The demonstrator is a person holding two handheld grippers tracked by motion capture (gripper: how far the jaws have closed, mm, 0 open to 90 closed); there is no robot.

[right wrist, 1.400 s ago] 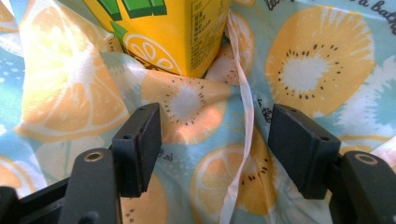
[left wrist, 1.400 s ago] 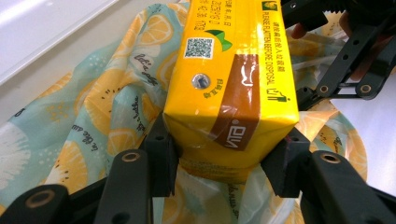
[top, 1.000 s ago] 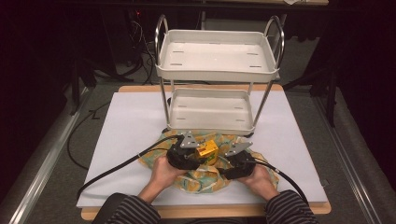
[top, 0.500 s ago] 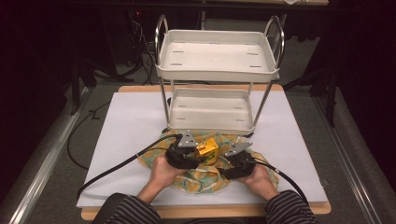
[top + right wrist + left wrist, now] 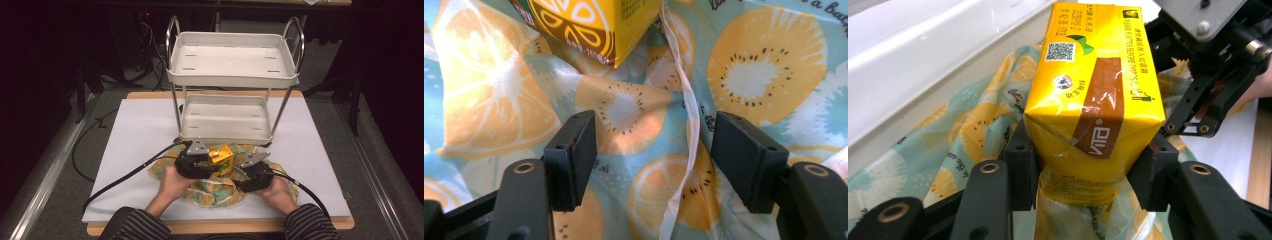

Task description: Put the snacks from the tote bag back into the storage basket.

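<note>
Carton (image 5: 1095, 95): clamped in left gripper (image 5: 1088, 165) above fruit-print bag (image 5: 634, 115); right gripper (image 5: 654, 150) open, empty. Bagging started; carton not yet inside.

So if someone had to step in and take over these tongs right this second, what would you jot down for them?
Left tongs: shut on the yellow drink carton, holding it just above the fruit-print cloth bag.
Right tongs: open, nothing between them, hovering over the bag's fabric near its white edge strip.
The bag lies crumpled on the white mat, in front of the two-tier white cart, whose trays have nothing on them.
Done: carton picked up.
Left, likely: grip the bag's edge with the right tongs to open it, then put the carton inside. That is my guess from how things lie.
</note>
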